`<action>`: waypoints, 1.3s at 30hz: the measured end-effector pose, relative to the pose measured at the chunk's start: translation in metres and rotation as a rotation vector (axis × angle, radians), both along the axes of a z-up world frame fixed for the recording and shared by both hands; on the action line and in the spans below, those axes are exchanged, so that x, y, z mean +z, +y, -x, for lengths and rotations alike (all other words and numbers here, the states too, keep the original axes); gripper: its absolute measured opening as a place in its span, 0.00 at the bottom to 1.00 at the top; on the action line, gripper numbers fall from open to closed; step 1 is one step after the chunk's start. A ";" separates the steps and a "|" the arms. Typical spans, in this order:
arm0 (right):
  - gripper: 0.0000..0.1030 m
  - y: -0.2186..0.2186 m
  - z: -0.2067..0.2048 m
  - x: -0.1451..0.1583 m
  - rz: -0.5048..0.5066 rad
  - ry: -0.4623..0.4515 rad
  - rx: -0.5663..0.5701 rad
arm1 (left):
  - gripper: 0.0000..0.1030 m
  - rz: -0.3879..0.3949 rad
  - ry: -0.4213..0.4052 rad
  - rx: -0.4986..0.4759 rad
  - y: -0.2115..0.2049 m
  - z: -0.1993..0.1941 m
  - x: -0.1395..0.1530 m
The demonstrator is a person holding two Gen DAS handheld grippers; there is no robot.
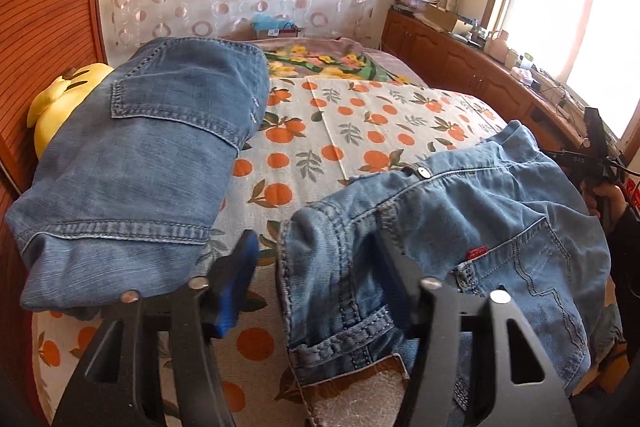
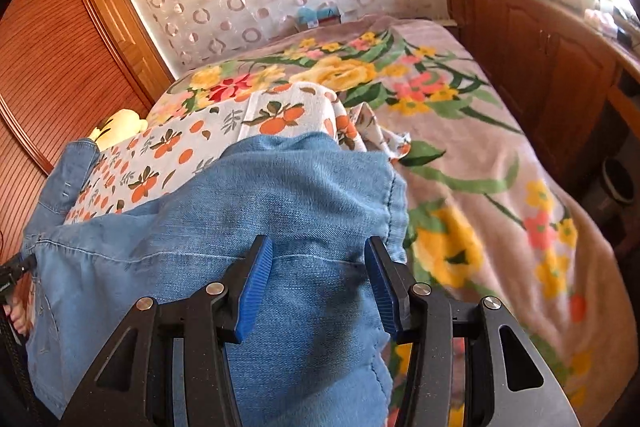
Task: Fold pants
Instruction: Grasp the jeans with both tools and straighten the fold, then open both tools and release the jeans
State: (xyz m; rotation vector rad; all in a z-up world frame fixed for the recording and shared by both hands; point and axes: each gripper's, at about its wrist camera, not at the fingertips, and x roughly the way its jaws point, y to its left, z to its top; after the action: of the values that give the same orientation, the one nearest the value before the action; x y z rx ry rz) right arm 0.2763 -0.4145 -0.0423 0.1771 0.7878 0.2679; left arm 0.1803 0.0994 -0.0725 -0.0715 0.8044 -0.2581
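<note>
Blue jeans [image 1: 460,227] lie crumpled on the bed, with the waistband and its metal button towards me. My left gripper [image 1: 320,279] hovers at the waist edge. Its left blue pad [image 1: 240,279] is clear of the cloth, and denim bunches around the right finger. In the right wrist view the same jeans [image 2: 240,203] spread flat beneath my right gripper [image 2: 319,283], whose blue pads stand apart with cloth lying between them, unpinched. A second pair, folded [image 1: 132,163], rests at the left. A hand holds the right gripper [image 1: 600,155] at the far right edge.
An orange-print sheet [image 1: 340,131] covers the bed over a floral blanket [image 2: 480,147]. A yellow plush toy [image 1: 60,95] sits behind the folded pair. A slatted wooden wardrobe [image 1: 48,7] stands left, and cluttered wooden cabinets [image 1: 460,59] run under the window at right.
</note>
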 end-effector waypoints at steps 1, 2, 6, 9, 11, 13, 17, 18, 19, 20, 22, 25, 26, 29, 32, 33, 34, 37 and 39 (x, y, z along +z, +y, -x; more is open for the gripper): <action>0.34 -0.003 -0.003 0.000 -0.012 0.001 0.004 | 0.39 0.006 -0.002 -0.007 -0.001 0.000 0.000; 0.20 -0.003 -0.001 -0.001 -0.034 0.001 0.021 | 0.36 0.003 -0.002 -0.014 -0.002 0.000 0.001; 0.09 -0.004 0.007 0.013 0.025 -0.059 0.003 | 0.15 0.024 -0.027 -0.030 -0.002 0.003 0.006; 0.09 -0.011 0.019 0.034 0.004 -0.126 -0.024 | 0.13 0.056 -0.065 -0.021 0.001 0.010 0.015; 0.09 -0.010 0.024 0.051 0.021 -0.163 -0.030 | 0.13 0.072 -0.098 -0.006 0.004 0.015 0.022; 0.08 -0.003 0.023 0.064 0.053 -0.192 -0.026 | 0.13 0.088 -0.129 0.019 0.008 0.017 0.029; 0.09 0.019 0.001 0.082 0.115 -0.233 -0.007 | 0.13 0.047 -0.124 0.067 0.014 0.005 0.027; 0.11 0.025 -0.005 0.082 0.137 -0.226 -0.001 | 0.13 0.026 -0.116 0.077 0.014 0.002 0.024; 0.13 0.031 -0.015 0.076 0.162 -0.207 0.007 | 0.13 0.010 -0.107 0.078 0.014 0.000 0.021; 0.19 0.034 -0.021 0.072 0.184 -0.182 0.000 | 0.14 0.000 -0.090 0.082 0.014 -0.002 0.017; 0.21 0.039 -0.025 0.066 0.197 -0.157 -0.023 | 0.16 -0.004 -0.074 0.075 0.013 -0.001 0.014; 0.30 0.034 -0.008 0.064 0.174 -0.157 -0.022 | 0.28 -0.026 -0.087 0.066 0.011 0.007 0.016; 0.34 0.029 0.001 0.060 0.165 -0.156 -0.030 | 0.30 -0.023 -0.093 0.062 0.011 0.010 0.018; 0.41 0.015 0.023 0.050 0.131 -0.135 -0.056 | 0.57 -0.004 -0.108 0.050 0.011 0.016 0.024; 0.45 -0.001 0.043 0.035 0.099 -0.097 -0.095 | 0.72 -0.014 -0.131 0.041 0.004 0.025 0.034; 0.46 -0.004 0.049 0.032 0.089 -0.088 -0.106 | 0.74 -0.015 -0.139 0.035 0.002 0.027 0.037; 0.46 -0.007 0.055 0.025 0.074 -0.076 -0.118 | 0.74 -0.014 -0.146 0.028 -0.001 0.029 0.040; 0.47 -0.015 0.068 0.017 0.037 -0.053 -0.142 | 0.75 -0.004 -0.161 -0.003 -0.013 0.033 0.048; 0.48 -0.022 0.071 0.011 -0.004 -0.037 -0.168 | 0.75 0.003 -0.160 -0.022 -0.022 0.034 0.051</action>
State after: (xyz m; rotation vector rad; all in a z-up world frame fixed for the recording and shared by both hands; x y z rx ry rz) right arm 0.2053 -0.4362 -0.0316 0.2407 0.7311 0.1135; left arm 0.1459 0.0779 -0.0219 -0.0441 0.6459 -0.2820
